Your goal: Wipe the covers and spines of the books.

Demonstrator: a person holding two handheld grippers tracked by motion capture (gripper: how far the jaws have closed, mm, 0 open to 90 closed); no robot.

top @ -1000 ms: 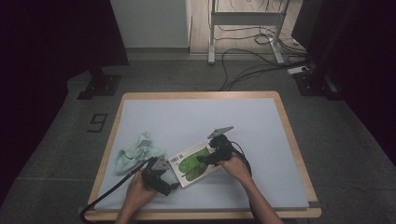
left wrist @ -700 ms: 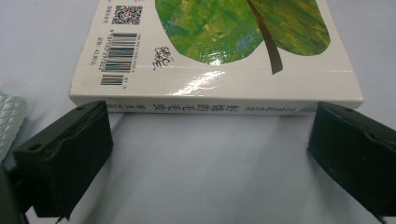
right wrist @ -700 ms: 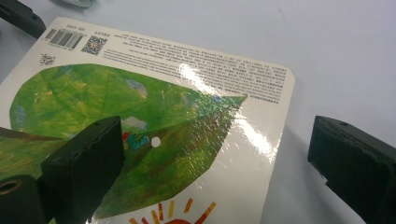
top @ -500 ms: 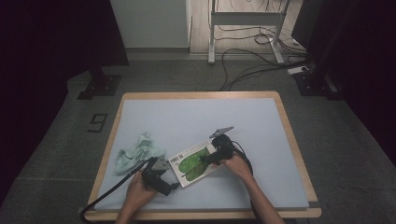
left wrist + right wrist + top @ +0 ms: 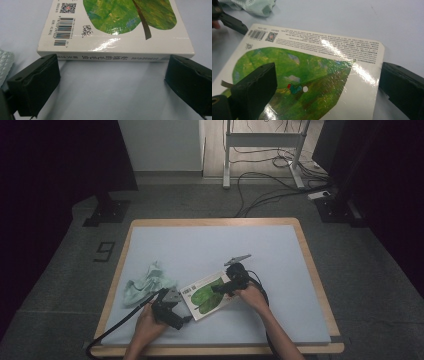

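A white board book point(image 5: 207, 296) with a green leaf on its cover lies flat on the pale blue table top point(image 5: 210, 245), barcode side up. My left gripper point(image 5: 183, 311) rests low on the table just short of the book's spine point(image 5: 112, 58). It is open point(image 5: 110, 82), with bare table between the jaws. My right gripper point(image 5: 223, 289) hovers over the book's far edge and is open point(image 5: 327, 85). Its jaws have just been opening. One jaw stands over the cover point(image 5: 312, 75) and the other beyond the book's edge, neither pressing on it.
A crumpled pale green cloth point(image 5: 145, 284) lies left of the book, close to my left hand, and shows in both gripper views point(image 5: 5, 62) point(image 5: 254, 6). The table's wooden rim point(image 5: 215, 221) frames the blue surface. Cables and stands lie on the floor beyond.
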